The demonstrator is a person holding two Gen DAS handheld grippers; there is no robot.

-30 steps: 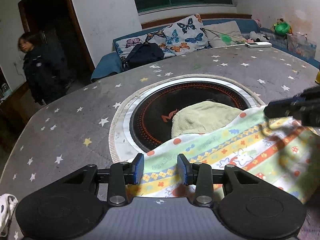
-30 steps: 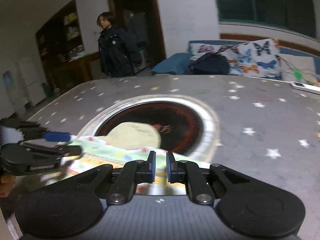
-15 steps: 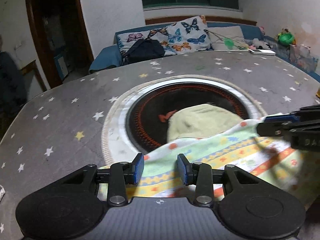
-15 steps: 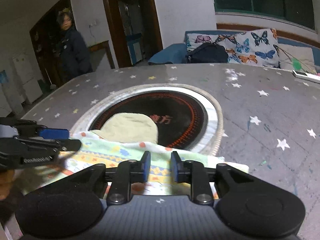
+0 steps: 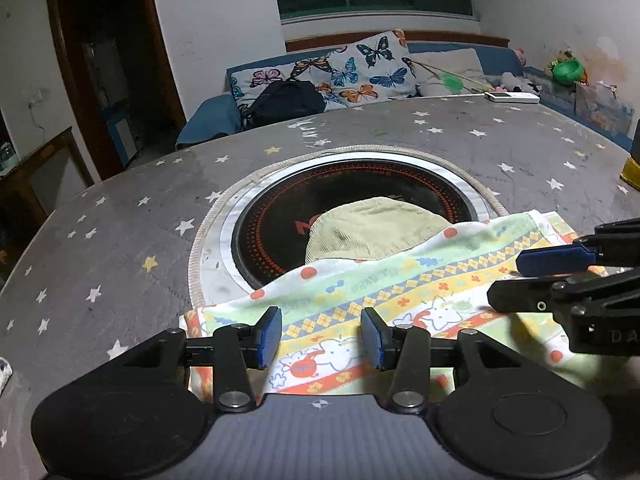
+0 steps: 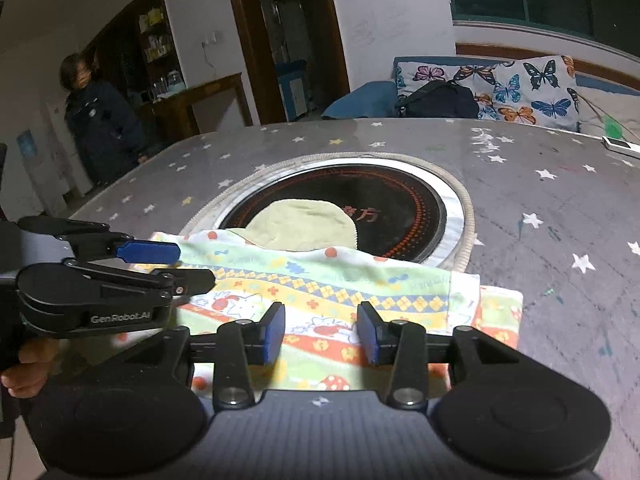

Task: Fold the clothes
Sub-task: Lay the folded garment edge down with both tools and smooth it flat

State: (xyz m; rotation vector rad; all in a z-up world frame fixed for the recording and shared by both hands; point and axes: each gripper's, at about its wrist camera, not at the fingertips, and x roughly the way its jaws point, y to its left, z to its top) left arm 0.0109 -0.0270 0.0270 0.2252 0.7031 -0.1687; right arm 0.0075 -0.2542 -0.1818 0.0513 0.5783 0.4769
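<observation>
Soft printed cotton, a pastel garment (image 5: 384, 296) banded with cartoon animals, lay rumpled at the grey star-patterned tablecloth's (image 5: 120, 216) near edge, its pale green ribbed part (image 5: 372, 228) lapping the round black glass hotplate (image 5: 272, 224) at 12 o'clock. Both left gripper (image 5: 321, 336) and right gripper (image 6: 321, 330) hovered wide open, holding nothing. A butterfly-print cushion (image 5: 360, 68) sat beyond.

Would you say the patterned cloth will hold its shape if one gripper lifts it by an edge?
Probably not: the patterned cloth already sags and wrinkles over the yellow-green cloth, so it looks floppy. It seems thin and light, and likely to unfold from its doubled right edge.
</observation>
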